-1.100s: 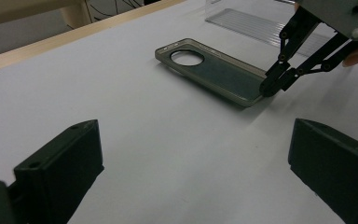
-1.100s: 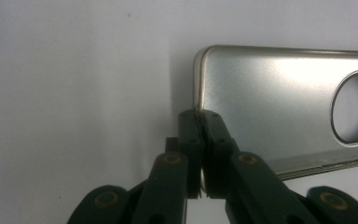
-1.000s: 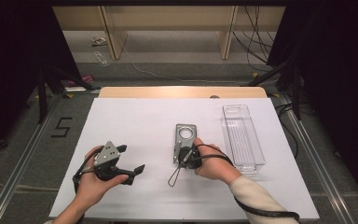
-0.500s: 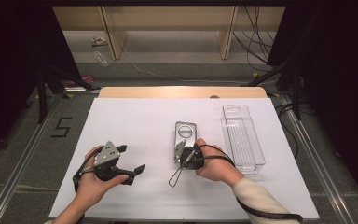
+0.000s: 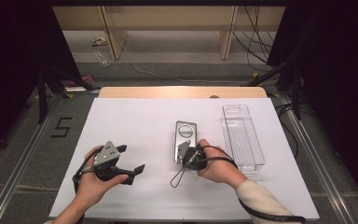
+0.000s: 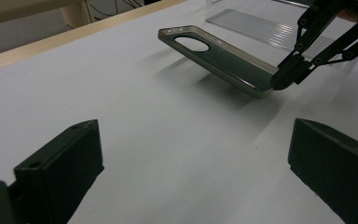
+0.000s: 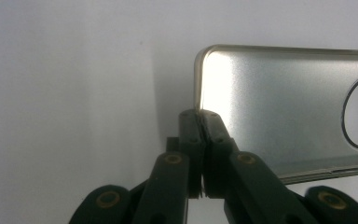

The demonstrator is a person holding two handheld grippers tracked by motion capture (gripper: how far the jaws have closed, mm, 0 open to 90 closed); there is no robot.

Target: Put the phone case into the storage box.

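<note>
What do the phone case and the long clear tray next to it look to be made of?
Phone case: looks like metal or metal-coated plastic, satin silver-grey finish, with a soft brushed sheen and a bright glare near the pinched corner. I cannot tell which. Tray: most likely hard clear plastic, glossy, since the white table shows through its ribbed floor.

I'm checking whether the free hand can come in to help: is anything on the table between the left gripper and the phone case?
Nothing visible. Bare white table lies between the open left gripper and the phone case, which the right gripper pinches at its near edge.
</note>
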